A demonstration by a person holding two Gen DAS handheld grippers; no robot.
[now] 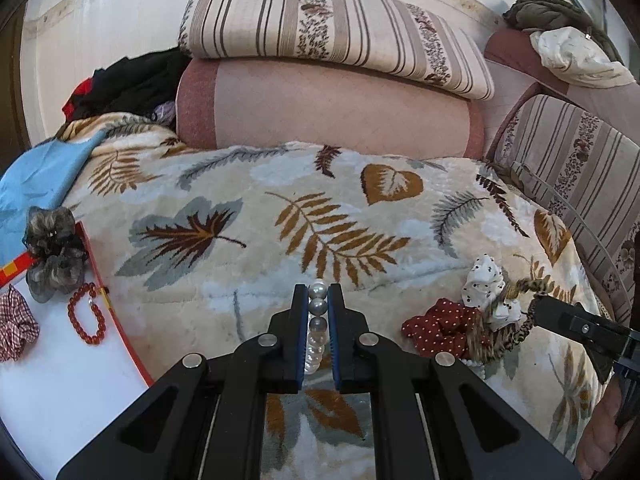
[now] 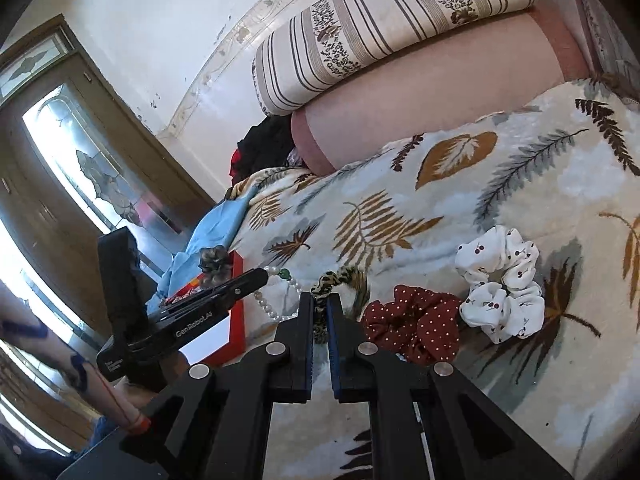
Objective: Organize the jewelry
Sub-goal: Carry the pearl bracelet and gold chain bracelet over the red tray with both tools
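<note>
Left tool (image 1: 318, 294): jaws nearly closed, clamped on a pearl bracelet (image 1: 316, 328). Grey and white beads sit between the blue-lined pads; the strand runs from the tips back toward the tool body. In the right wrist view the same bracelet (image 2: 276, 296) hangs as a loop from the left tool (image 2: 260, 276), with one green bead close to the tip.

Right tool (image 2: 319, 304): jaws nearly closed, pinching a leopard-print scrunchie (image 2: 340, 280) that rises above the tips. In the left wrist view the right tool (image 1: 534, 306) enters from the right edge with the same scrunchie (image 1: 516, 308) at its tip.

Beside the right tool, on the bed:
- dark red scrunchie with white dots (image 2: 412, 320), just right of the right tool.
- white scrunchie with small dark print (image 2: 502, 284), right of the red one and touching it or nearly so.
- In the left wrist view these two and the leopard-print one bunch together at near right.

Left of the left tool:
- tray (image 1: 60, 360), white floor with red rim, on the near left edge of the bed.
- red bead bracelet (image 1: 86, 314), lying in the tray beside its rim.
- red checked scrunchie (image 1: 16, 328), in the tray, at the left edge of view.
- grey-brown sheer scrunchie (image 1: 54, 254), resting over the tray's far rim.

Support and surroundings:
- blanket (image 1: 320, 208), cream with leaf pattern, covering the bed.
- blue cloth (image 1: 44, 176), far left on the blanket.
- pink bolster (image 1: 332, 108), at the far side, with a striped cushion (image 1: 336, 28) stacked on it.
- dark clothes (image 1: 132, 84), left of the bolster.
</note>
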